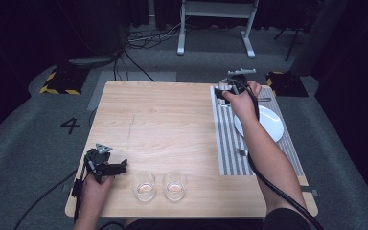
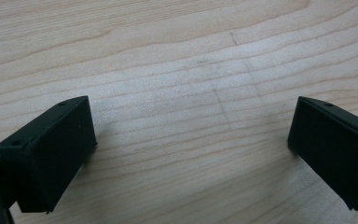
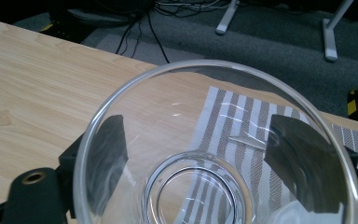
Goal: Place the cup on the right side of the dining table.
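Note:
My right gripper (image 1: 224,92) is at the far right of the table, over the far-left corner of a grey striped placemat (image 1: 227,143). It is shut on a clear drinking glass (image 1: 226,86). In the right gripper view I look down into the glass (image 3: 193,191), with a black jaw on either side of its wall. Whether its base touches the mat I cannot tell. My left gripper (image 1: 123,166) rests near the table's front left, open. In the left gripper view its jaws stand wide apart over bare wood, the left gripper (image 2: 191,154) holding nothing.
Two more clear glasses (image 1: 143,186) (image 1: 175,185) stand side by side near the front edge. A white plate (image 1: 268,124) lies on the placemat, with a fork (image 1: 242,152) to its left and another piece of cutlery (image 1: 264,99) beyond it. Beyond the table are cables and a stand.

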Demonstrator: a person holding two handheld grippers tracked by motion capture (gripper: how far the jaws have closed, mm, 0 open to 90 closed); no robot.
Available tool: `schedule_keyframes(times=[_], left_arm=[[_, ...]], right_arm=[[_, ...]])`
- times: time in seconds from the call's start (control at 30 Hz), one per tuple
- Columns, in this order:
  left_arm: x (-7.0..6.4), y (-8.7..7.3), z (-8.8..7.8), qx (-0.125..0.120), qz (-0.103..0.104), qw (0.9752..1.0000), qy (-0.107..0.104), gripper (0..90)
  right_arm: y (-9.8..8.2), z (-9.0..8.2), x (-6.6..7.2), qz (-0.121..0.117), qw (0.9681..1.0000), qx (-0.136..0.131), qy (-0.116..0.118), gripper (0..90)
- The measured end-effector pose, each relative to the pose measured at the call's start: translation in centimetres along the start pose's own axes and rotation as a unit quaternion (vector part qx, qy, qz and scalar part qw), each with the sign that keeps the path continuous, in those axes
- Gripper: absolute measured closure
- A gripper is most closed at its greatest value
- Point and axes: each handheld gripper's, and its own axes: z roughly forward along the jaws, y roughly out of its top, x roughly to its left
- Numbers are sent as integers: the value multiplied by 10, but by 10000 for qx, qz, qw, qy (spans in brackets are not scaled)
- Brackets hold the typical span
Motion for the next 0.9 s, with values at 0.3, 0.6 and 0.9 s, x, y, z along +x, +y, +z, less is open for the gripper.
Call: schedule_keyframes(times=[0.3, 0.6, 0.9], left_arm=[[0, 0, 0, -2, -3, 10000, 1, 10], [0, 0, 0, 5, 10, 10000, -2, 10], [0, 0, 0, 4, 9, 10000, -3, 10]], right_arm=[[-3, 35, -13, 193, 9996, 177, -133, 190], [-16, 56, -22, 270, 9987, 370, -234, 190], [-28, 73, -27, 349, 9978, 505, -244, 190]])
